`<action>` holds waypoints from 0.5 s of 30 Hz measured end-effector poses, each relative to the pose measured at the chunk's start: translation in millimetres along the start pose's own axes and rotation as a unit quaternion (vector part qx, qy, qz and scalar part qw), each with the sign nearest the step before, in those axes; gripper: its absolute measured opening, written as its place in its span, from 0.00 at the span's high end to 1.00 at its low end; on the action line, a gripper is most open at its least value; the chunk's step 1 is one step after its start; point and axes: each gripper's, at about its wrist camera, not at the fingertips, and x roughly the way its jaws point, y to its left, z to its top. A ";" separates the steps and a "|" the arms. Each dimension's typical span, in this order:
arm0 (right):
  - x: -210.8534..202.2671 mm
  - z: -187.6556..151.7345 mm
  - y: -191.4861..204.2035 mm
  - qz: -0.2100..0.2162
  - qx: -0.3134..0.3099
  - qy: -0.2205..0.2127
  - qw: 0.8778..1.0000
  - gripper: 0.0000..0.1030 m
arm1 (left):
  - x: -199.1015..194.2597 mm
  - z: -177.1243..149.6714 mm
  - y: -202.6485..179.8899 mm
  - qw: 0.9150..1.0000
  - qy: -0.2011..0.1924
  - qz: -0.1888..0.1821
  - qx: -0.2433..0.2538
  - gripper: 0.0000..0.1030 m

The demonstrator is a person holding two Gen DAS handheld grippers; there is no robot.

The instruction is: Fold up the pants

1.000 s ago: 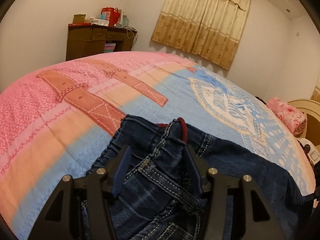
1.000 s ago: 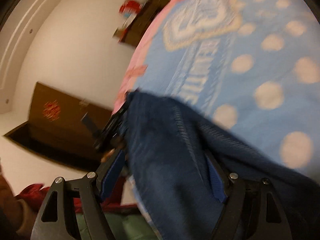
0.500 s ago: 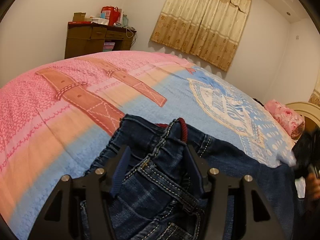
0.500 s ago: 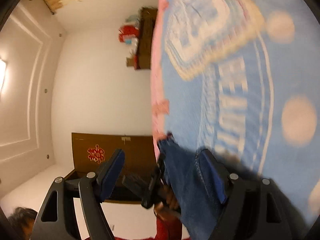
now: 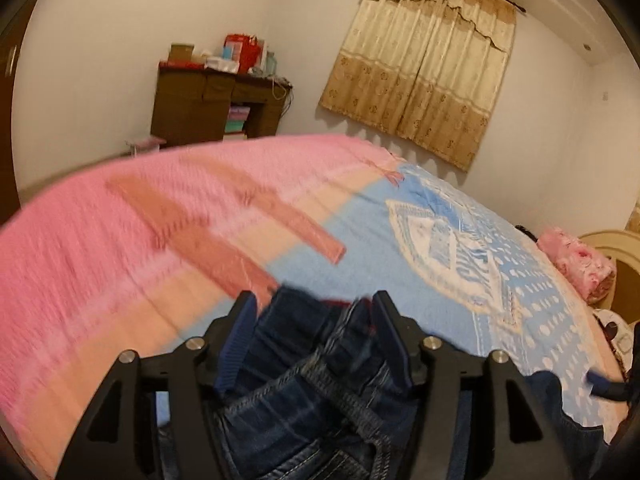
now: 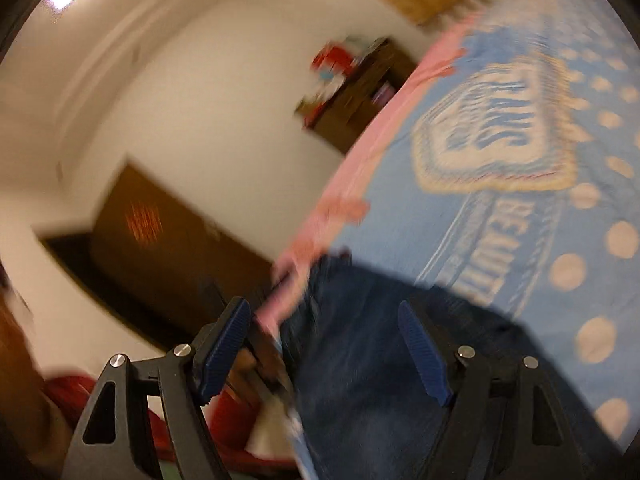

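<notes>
Dark blue jeans point(image 5: 320, 368) lie on the pink and blue bedspread point(image 5: 200, 240). The waistband, with white stitching and a red lining, sits between the fingers of my left gripper point(image 5: 314, 312), whose jaws stand apart around the bunched denim. In the right wrist view the jeans point(image 6: 380, 360) spread under my right gripper point(image 6: 324, 320), whose jaws are wide apart with cloth below them. That view is blurred by motion. The right gripper's blue tip point(image 5: 600, 384) shows at the far right edge of the left wrist view.
A brown cabinet point(image 5: 216, 100) with boxes on top stands by the far wall, next to a beige curtain point(image 5: 432, 68). A pink pillow point(image 5: 576, 264) and a cream headboard point(image 5: 616, 248) are at the right. A dark wooden door point(image 6: 160, 240) is at the left of the right wrist view.
The left gripper has pulled back and lifted, with the waistband still between its fingers. The right gripper has swung round, and the denim now lies under its open jaws.
</notes>
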 end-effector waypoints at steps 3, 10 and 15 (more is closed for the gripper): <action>45.5 -9.7 2.3 -0.090 -0.022 0.056 0.994 0.42 | 3.0 8.5 -29.0 0.998 0.003 0.018 0.064 0.34; 124.0 -1.3 -31.1 -0.297 -0.072 0.038 0.951 0.71 | 33.5 -10.6 -64.8 0.994 0.061 -0.007 0.088 0.34; 83.9 -0.9 -19.8 -0.257 -0.052 -0.044 0.964 0.69 | 56.3 -37.4 -83.5 0.984 0.051 0.051 0.164 0.27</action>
